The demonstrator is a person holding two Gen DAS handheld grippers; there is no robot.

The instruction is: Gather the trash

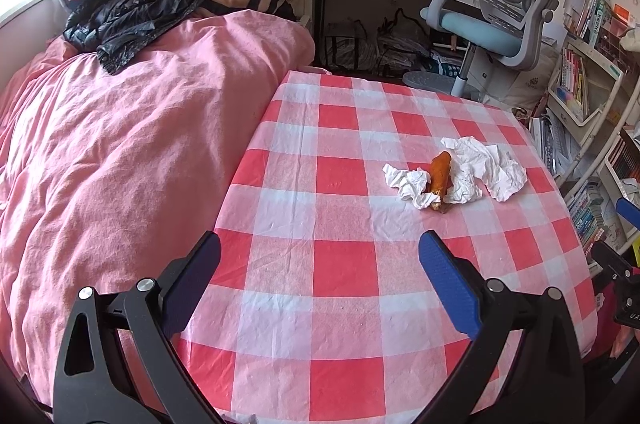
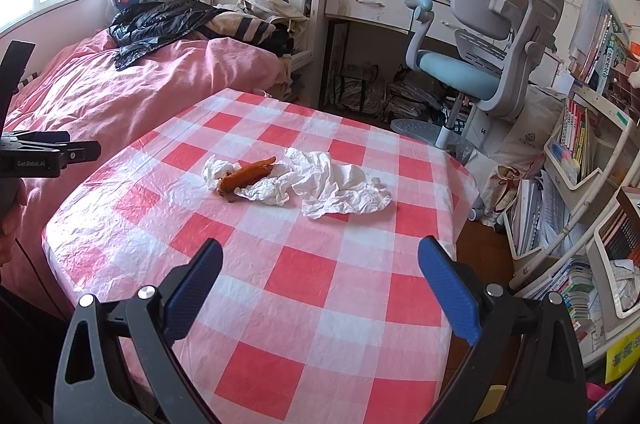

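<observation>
Bench (image 1: 344,264) under a red-and-white checked cloth, pushed against a bed with a pink duvet (image 1: 120,152); black jacket (image 1: 132,12) heaped at the bed's far end. Beyond the bench: grey-and-blue desk chair (image 2: 484,64), white desk with drawers (image 2: 372,4), crowded bookshelves (image 2: 588,128) along the right. Trash sits on the far half of the bench: crumpled white tissues (image 2: 332,184) with an orange-brown food scrap (image 2: 248,174) lying across them, touching. Bare cloth between trash and both tools. Left gripper (image 1: 320,264) spread wide, holding nothing, hanging above the bench's near edge. Right gripper (image 2: 320,272) likewise wide apart and empty, short of the tissues.
</observation>
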